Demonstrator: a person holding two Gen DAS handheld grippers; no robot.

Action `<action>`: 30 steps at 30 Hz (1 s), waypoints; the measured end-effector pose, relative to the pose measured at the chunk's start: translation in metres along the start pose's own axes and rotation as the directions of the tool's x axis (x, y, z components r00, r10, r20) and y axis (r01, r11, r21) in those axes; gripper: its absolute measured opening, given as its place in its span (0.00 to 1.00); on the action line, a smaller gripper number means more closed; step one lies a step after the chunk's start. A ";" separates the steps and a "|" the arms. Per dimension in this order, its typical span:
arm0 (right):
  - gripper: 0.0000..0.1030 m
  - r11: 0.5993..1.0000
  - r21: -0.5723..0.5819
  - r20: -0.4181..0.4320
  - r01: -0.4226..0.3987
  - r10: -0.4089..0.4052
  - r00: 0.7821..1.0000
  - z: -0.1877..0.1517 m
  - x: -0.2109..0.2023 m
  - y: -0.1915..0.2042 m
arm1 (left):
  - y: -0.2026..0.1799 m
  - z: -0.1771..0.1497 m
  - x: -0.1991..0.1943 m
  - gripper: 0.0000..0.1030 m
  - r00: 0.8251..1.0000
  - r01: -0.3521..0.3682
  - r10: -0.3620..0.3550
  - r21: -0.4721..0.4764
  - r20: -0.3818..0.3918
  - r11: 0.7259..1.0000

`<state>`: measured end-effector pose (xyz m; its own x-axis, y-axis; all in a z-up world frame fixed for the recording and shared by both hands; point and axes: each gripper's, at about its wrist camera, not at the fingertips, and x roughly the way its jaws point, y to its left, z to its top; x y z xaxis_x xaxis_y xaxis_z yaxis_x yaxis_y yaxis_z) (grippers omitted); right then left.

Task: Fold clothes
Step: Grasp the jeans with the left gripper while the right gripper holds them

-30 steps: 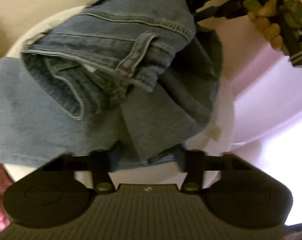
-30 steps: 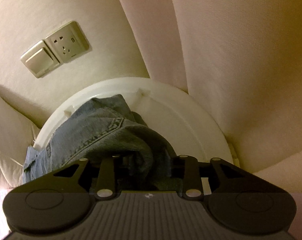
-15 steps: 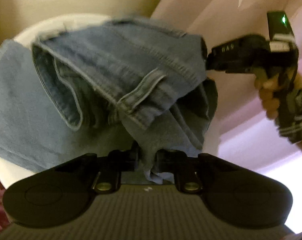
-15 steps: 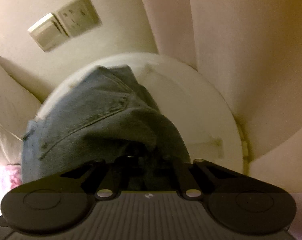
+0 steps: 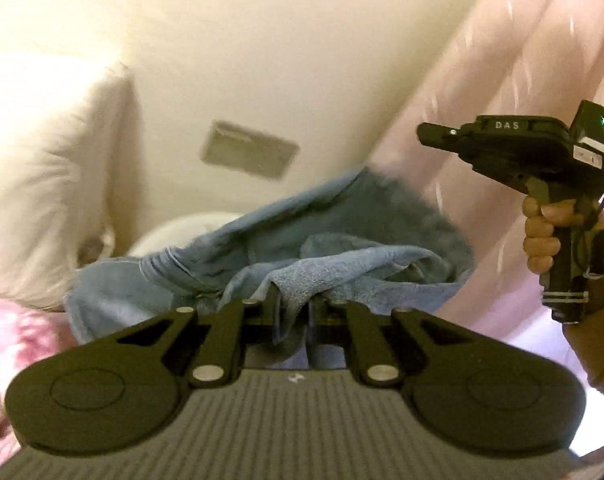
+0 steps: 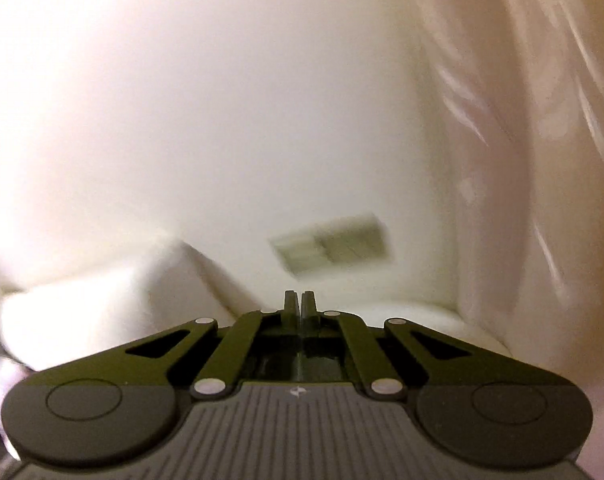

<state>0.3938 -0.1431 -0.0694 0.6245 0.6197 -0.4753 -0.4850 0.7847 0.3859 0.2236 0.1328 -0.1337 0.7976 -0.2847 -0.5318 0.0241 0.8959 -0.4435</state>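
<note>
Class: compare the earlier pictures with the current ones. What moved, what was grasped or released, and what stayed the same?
The right hand-held gripper let go of the jeans, closed empty and rose clear. The left hand-held gripper clamped a fold and lifted it. The jeans stay on the round white table.

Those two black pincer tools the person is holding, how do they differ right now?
The left tool is clamped on a fold of the blue jeans; the right tool is closed with nothing between its fingers. The left tool sits low against the denim heap; the right tool is raised clear of it, pointing at the cream wall. Both are the same black two-finger design, and both are shut.
</note>
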 end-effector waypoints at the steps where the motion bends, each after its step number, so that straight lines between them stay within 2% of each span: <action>1: 0.00 1.000 -0.026 -0.012 -0.004 0.004 1.000 0.005 -0.001 0.008 | -0.003 -0.004 -0.007 0.08 1.000 -0.028 0.028 -0.007 0.009 1.000; 3: 0.00 0.997 -0.075 -0.084 0.031 -0.037 0.996 0.007 0.004 0.018 | -0.009 -0.012 -0.022 0.08 0.996 -0.084 0.085 -0.022 0.026 0.996; 4: 0.00 0.995 -0.079 -0.151 0.055 -0.066 0.986 0.000 0.010 0.015 | -0.011 -0.021 -0.022 0.08 0.993 -0.113 0.114 -0.037 0.027 0.993; 6: 0.19 0.992 -0.072 -0.303 0.102 -0.119 0.946 -0.020 0.021 0.006 | -0.011 -0.036 -0.020 0.08 0.992 -0.116 0.119 -0.060 0.032 0.991; 7: 0.24 0.990 -0.082 -0.352 0.113 -0.135 0.926 -0.033 0.021 0.003 | -0.010 -0.043 -0.018 0.08 0.992 -0.118 0.121 -0.072 0.034 0.990; 9: 0.55 0.987 -0.107 -0.413 0.123 -0.157 0.897 -0.057 0.018 0.000 | -0.010 -0.058 -0.016 0.09 0.991 -0.121 0.125 -0.096 0.039 0.988; 10: 0.55 0.987 -0.103 -0.434 0.124 -0.157 0.887 -0.067 0.018 -0.002 | -0.010 -0.062 -0.019 0.09 0.992 -0.120 0.124 -0.098 0.037 0.988; 11: 0.54 0.988 -0.084 -0.444 0.129 -0.153 0.883 -0.073 0.018 -0.005 | -0.009 -0.066 -0.022 0.09 0.992 -0.120 0.124 -0.100 0.035 0.988; 14: 0.54 0.988 0.032 -0.422 0.154 -0.127 0.898 -0.073 0.020 -0.017 | -0.005 -0.073 -0.021 0.09 0.994 -0.107 0.109 -0.092 0.020 0.990; 15: 0.59 0.987 0.050 -0.418 0.155 -0.120 0.900 -0.071 0.023 -0.018 | -0.005 -0.076 -0.025 0.09 0.995 -0.102 0.103 -0.077 0.014 0.992; 21: 0.73 0.996 -0.015 -0.436 0.093 -0.090 0.895 -0.038 0.073 0.012 | -0.003 -0.072 -0.032 0.09 0.997 -0.081 0.080 -0.033 -0.014 0.996; 22: 0.73 0.996 -0.026 -0.448 0.087 -0.090 0.890 -0.036 0.080 0.018 | -0.002 -0.072 -0.032 0.09 0.997 -0.077 0.076 -0.032 -0.019 0.997; 25: 0.71 0.986 -0.079 -0.530 0.149 -0.168 0.831 -0.056 0.100 0.019 | 0.002 -0.073 -0.032 0.10 0.998 -0.063 0.062 -0.031 -0.031 0.997; 26: 0.61 0.983 -0.079 -0.547 0.166 -0.182 0.817 -0.064 0.098 0.013 | 0.005 -0.073 -0.033 0.11 0.998 -0.053 0.052 -0.038 -0.035 0.998; 27: 0.46 0.980 -0.079 -0.564 0.183 -0.195 0.803 -0.072 0.096 0.007 | 0.008 -0.074 -0.033 0.12 0.999 -0.036 0.034 -0.048 -0.039 0.998; 28: 0.44 0.977 -0.079 -0.580 0.199 -0.208 0.787 -0.080 0.094 0.001 | 0.010 -0.074 -0.031 0.13 0.999 -0.016 0.013 -0.057 -0.044 0.998; 30: 0.26 0.969 -0.078 -0.610 0.233 -0.231 0.758 -0.094 0.089 -0.011 | 0.013 -0.075 -0.027 0.14 0.998 0.020 -0.024 -0.072 -0.054 0.997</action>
<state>0.3971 -0.0954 -0.1904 0.2117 0.2947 -0.9319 -0.3727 0.9057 0.2017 0.1576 0.1269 -0.1794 0.7631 -0.3243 -0.5591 -0.0034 0.8630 -0.5052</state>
